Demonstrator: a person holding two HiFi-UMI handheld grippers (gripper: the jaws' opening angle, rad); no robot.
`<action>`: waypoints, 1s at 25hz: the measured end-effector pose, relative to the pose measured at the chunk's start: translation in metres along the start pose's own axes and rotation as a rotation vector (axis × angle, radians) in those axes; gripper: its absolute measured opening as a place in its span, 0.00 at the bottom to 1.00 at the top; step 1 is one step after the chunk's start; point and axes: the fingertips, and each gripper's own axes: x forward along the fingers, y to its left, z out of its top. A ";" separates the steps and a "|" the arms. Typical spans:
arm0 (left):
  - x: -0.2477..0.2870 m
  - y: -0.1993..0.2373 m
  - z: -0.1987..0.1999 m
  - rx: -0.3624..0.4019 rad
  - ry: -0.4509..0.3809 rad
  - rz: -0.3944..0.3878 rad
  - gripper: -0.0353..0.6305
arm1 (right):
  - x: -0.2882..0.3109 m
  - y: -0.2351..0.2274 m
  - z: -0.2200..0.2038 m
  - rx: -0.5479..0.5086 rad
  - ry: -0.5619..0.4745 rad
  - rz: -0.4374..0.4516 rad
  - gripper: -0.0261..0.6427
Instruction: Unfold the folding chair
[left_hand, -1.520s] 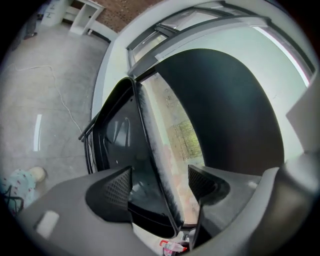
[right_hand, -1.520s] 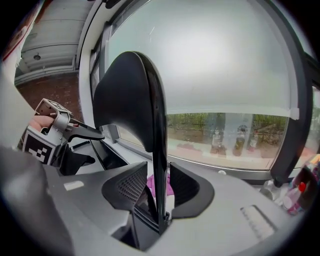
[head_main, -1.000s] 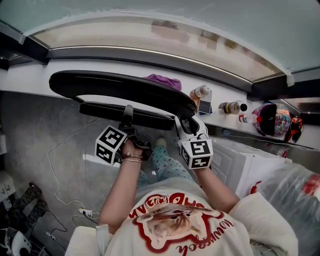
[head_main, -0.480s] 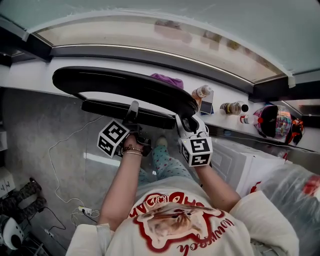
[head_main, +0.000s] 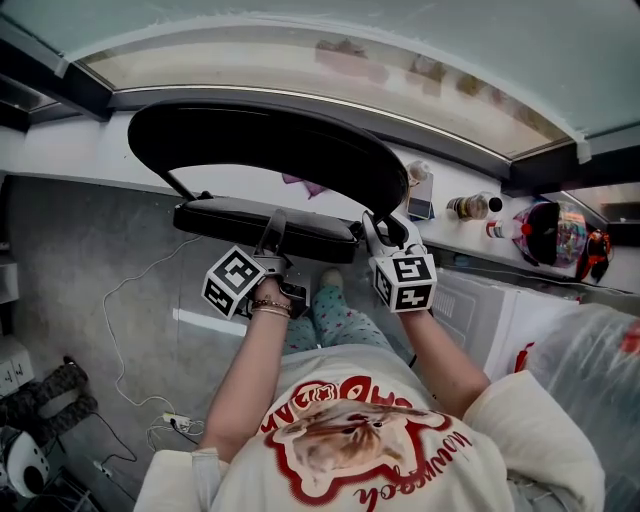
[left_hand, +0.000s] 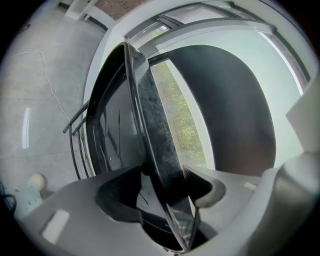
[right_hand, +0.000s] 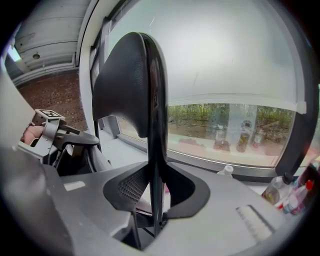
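**Mid-unfold: chair gripped in both hands, halves partly apart**

The folding chair (head_main: 300, 185) is in the centre-upper part of the head view. I hold it off the grey floor (head_main: 90, 270), in front of the white window ledge (head_main: 60, 150). Its long axis runs left to right across the frame, dipping a little at the right.

The biggest part is the curved black panel, which I take to be the backrest (head_main: 270, 140). It arches toward the top of the frame. Below it is the seat (head_main: 250, 218), seen edge-on as a thick dark bar, its edge facing me. The ledge shows through the gap between the two, so I judge the chair partly open and not yet locked flat.

My left hand-held gripper (left_hand: 172, 182) is clamped on the seat edge, and the panel runs straight through its jaws. My right hand-held gripper (right_hand: 155, 190) holds the right end of the backrest. Its jaws have just been closing a little and now sit narrow on the thin edge between them.

I judge the step to be spreading the seat from the backrest. The next move calls for pushing the seat down and away while the right side braces the backrest, then setting the legs on the floor. The legs are hardly in view, so I cannot say how they stand.
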 end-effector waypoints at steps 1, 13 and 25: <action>-0.005 0.003 -0.002 0.000 0.013 -0.010 0.45 | 0.000 0.000 0.000 0.001 -0.002 -0.009 0.23; -0.069 0.058 -0.037 0.073 0.208 0.001 0.36 | 0.004 0.000 -0.022 0.057 0.007 -0.139 0.22; -0.112 0.110 -0.062 0.073 0.180 -0.099 0.35 | 0.011 -0.004 -0.040 0.113 -0.028 -0.161 0.23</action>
